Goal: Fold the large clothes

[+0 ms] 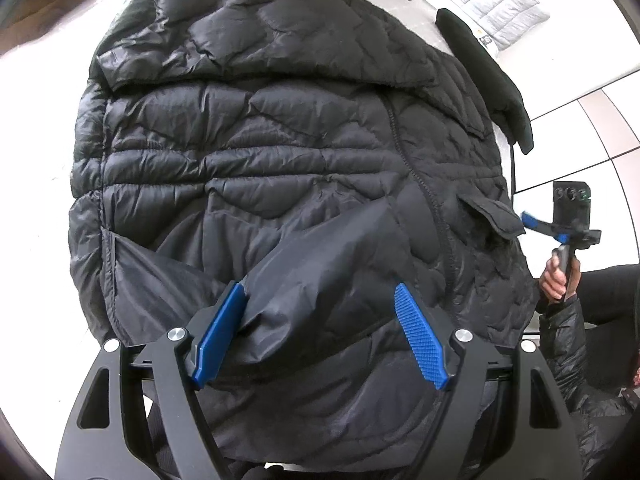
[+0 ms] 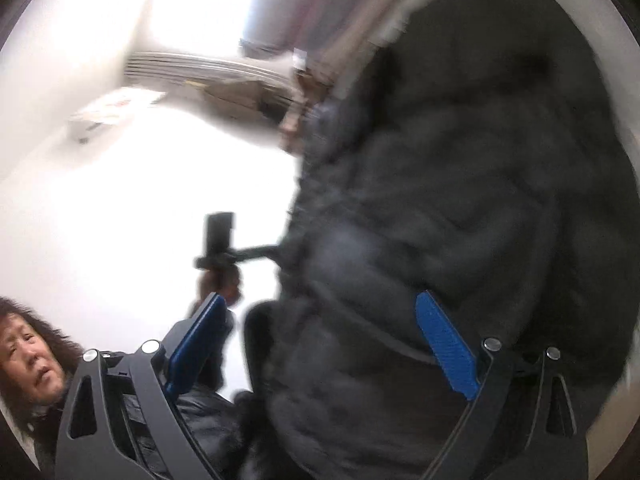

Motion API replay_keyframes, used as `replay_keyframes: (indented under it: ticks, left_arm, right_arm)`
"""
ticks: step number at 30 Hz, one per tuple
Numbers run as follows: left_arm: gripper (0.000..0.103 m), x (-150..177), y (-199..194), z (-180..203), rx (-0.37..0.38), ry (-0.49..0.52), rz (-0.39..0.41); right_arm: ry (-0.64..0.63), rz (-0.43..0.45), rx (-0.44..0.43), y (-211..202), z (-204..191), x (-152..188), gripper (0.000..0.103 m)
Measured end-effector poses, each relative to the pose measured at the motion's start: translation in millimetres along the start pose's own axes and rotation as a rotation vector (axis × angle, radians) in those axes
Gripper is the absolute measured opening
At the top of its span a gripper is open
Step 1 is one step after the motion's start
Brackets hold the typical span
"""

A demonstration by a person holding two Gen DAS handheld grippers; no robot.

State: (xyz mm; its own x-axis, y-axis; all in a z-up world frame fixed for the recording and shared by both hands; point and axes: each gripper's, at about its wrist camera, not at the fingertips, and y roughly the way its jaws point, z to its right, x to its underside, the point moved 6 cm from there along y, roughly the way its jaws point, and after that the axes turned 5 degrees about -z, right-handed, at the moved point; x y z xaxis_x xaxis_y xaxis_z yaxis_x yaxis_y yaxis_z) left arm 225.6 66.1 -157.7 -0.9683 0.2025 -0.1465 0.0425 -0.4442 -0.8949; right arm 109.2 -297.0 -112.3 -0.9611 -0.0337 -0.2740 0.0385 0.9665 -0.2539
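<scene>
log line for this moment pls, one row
stage: folding black puffer jacket on table | left gripper: open, over smooth fabric flap | right gripper: open, view blurred | grey quilted garment: far corner

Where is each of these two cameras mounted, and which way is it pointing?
Left wrist view: sits on the left tongs, looking steeply down at the black puffer jacket on the white table; its blue fingers stand apart, and a hand holds the right tongs.
Right wrist view: sits on the right tongs, aimed nearly level, blurred; the person's hand shows.
Shared: the jacket, and each other's tongs.
</scene>
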Motion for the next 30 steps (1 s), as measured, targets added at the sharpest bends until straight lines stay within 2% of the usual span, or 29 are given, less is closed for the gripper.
replay_keyframes:
  ticks: [2, 4, 6, 7, 9, 10, 12, 15, 17, 19, 21, 23, 25, 26, 28, 30]
  left_arm:
    - [0.074, -2.4, -4.4, 2.5, 0.007, -0.008, 0.017]
    - [0.074, -4.3, -7.7, 4.3, 0.012, -0.012, 0.032]
    - [0.074, -6.9, -10.1, 5.7, 0.027, -0.024, 0.053]
    - [0.074, -6.4, -11.3, 5.9, 0.031, -0.028, 0.06]
    - [0.074, -3.2, -14.4, 6.4, 0.047, -0.03, 0.072]
    - [0.074, -0.7, -15.5, 5.9, 0.053, -0.029, 0.071]
    - [0.074, 3.8, -20.2, 4.4, 0.058, -0.033, 0.08]
    - [0.074, 5.4, -34.4, 2.4, 0.087, -0.037, 0.117]
    - [0.074, 4.1, -41.6, -0.2, 0.103, -0.049, 0.147]
    - [0.076, 2.8, -39.2, -3.7, 0.11, -0.063, 0.149]
    - [0.076, 5.3, -23.8, -8.3, 0.09, -0.074, 0.109]
    - [0.076, 11.9, -2.3, -13.6, 0.065, -0.081, 0.045]
    - [0.076, 19.4, 6.7, -17.1, 0.044, -0.081, 0.023]
    - [0.076, 21.4, 5.9, -16.2, 0.046, -0.078, 0.029]
    - [0.076, 22.7, -3.1, -14.5, 0.069, -0.087, 0.053]
    - [0.076, 20.3, -18.7, -11.5, 0.1, -0.095, 0.104]
  right_arm:
    - [-0.038, -0.002, -0.042, 19.0, -16.4, -15.5, 0.093]
    - [-0.032, -0.04, -0.049, 44.4, -16.4, -24.1, 0.093]
    - [0.008, -0.116, -0.028, 72.5, -0.3, -21.6, 0.093]
    - [0.056, -0.199, 0.005, 96.1, 18.4, -9.7, 0.093]
    - [0.092, -0.295, 0.075, 121.6, 42.5, 13.4, 0.093]
    - [0.085, -0.289, 0.072, 122.1, 43.0, 16.5, 0.093]
    - [0.098, -0.227, 0.009, 110.4, 32.3, 12.8, 0.093]
    - [0.043, -0.138, -0.061, 84.8, 7.7, 4.8, 0.093]
    - [0.041, -0.1, -0.053, 72.3, 6.2, 4.3, 0.093]
    - [0.089, -0.096, -0.003, 62.1, 26.7, 9.6, 0.094]
    - [0.198, -0.134, 0.124, 68.0, 64.5, 22.4, 0.095]
    - [0.202, -0.111, 0.108, 67.1, 64.5, 25.7, 0.095]
    - [0.172, -0.08, 0.069, 66.1, 47.8, 20.2, 0.095]
    - [0.139, -0.072, 0.027, 69.7, 34.5, 16.0, 0.095]
    - [0.087, -0.082, -0.004, 84.7, 12.7, 7.3, 0.095]
    - [0.053, -0.106, -0.047, 111.3, -3.1, -4.8, 0.095]
